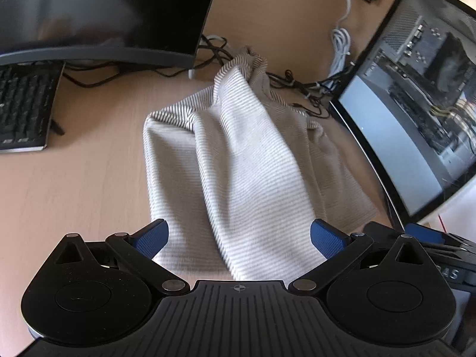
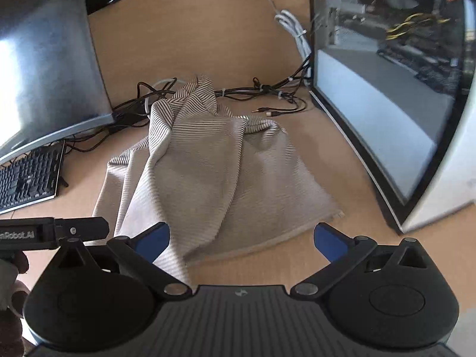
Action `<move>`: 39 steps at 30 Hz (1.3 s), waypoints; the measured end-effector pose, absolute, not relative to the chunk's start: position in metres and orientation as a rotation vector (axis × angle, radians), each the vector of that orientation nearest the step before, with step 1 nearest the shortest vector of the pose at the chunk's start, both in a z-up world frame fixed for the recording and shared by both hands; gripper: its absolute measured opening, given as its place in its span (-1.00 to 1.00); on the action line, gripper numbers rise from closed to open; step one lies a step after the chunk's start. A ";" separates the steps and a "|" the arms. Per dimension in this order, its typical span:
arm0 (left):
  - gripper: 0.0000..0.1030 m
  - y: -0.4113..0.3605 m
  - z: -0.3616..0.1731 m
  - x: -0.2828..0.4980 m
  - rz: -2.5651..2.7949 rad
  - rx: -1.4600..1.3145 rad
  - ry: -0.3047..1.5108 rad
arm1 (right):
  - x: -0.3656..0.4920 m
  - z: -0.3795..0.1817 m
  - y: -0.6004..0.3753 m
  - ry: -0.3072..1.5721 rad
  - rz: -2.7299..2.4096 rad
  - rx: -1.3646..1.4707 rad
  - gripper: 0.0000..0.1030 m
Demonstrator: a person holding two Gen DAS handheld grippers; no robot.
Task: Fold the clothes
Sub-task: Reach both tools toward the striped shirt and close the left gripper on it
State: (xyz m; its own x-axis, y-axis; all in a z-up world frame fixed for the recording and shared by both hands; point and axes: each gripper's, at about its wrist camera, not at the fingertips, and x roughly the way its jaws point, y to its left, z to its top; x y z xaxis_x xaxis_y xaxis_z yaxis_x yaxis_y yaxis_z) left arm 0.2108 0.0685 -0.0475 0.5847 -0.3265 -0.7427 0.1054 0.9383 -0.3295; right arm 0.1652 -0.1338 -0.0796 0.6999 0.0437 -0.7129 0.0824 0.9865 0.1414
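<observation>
A beige garment with fine stripes lies crumpled on the wooden desk, bunched into a ridge down its middle. It also shows in the right wrist view. My left gripper is open, its blue pads wide apart above the garment's near edge, holding nothing. My right gripper is open and empty, just above the near hem, with the cloth's lower left corner under its left finger. The other gripper's body shows at the left of the right wrist view.
A monitor and a black keyboard stand to the left. A glass-sided PC case stands close on the right. Black cables and a white cable lie behind the garment.
</observation>
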 end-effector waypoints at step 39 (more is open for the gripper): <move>-0.72 0.082 -0.102 0.328 -0.159 -0.458 1.113 | 0.327 -0.151 -0.149 0.982 0.249 0.295 1.00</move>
